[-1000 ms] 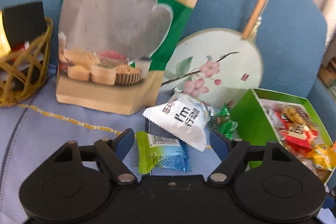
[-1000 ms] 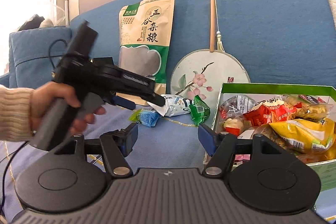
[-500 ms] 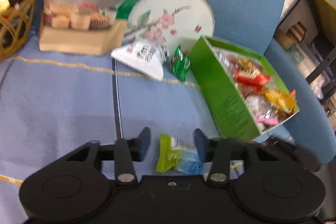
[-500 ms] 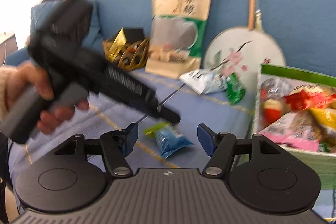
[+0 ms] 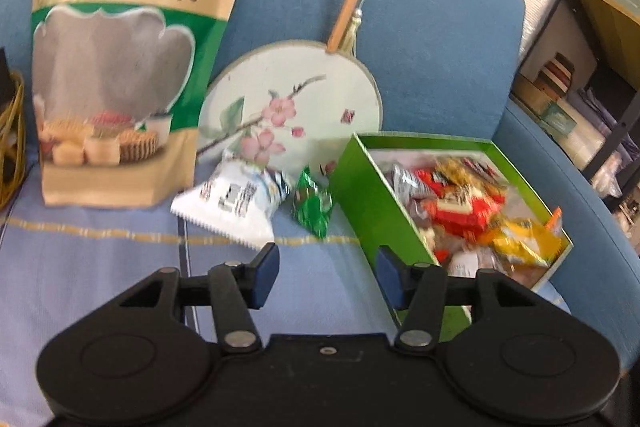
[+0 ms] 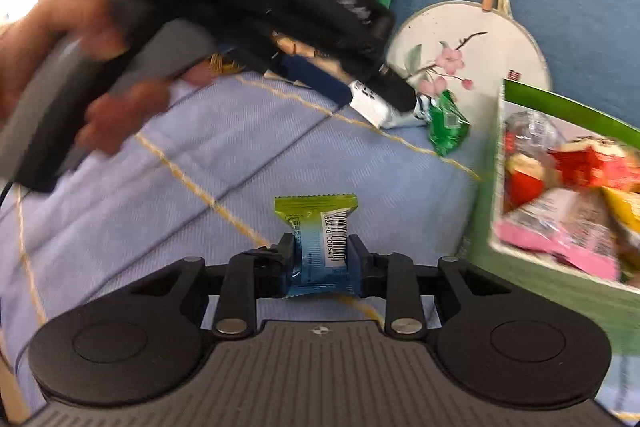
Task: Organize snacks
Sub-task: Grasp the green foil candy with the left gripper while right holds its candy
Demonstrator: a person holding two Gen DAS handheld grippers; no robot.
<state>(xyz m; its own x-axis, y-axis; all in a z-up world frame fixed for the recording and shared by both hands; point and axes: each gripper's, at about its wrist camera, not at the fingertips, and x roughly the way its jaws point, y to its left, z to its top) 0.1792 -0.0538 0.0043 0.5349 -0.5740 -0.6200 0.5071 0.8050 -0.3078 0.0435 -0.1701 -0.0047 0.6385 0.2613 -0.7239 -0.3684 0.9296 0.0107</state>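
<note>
My right gripper (image 6: pixel 320 259) is shut on a small green-and-blue snack packet (image 6: pixel 320 239), held just above the blue sofa seat, left of the green box (image 6: pixel 520 267). My left gripper (image 5: pixel 324 275) is open and empty, above the seat. It points at a white snack packet (image 5: pixel 232 203) and a small green candy packet (image 5: pixel 312 203) lying by the green box (image 5: pixel 360 195), which is full of assorted snacks. In the right wrist view the left gripper (image 6: pixel 384 87) reaches over the white packet (image 6: pixel 372 109) beside the green candy (image 6: pixel 446 125).
A tall grain bag (image 5: pixel 120 59) and a round painted fan (image 5: pixel 288 103) lean on the sofa back. A wicker basket (image 5: pixel 10 139) stands at the far left. Shelves with boxes (image 5: pixel 592 47) stand right of the sofa.
The green-and-blue packet passed from my left gripper to my right, which shut on it. My left gripper opened and moved forward toward the white packet.
</note>
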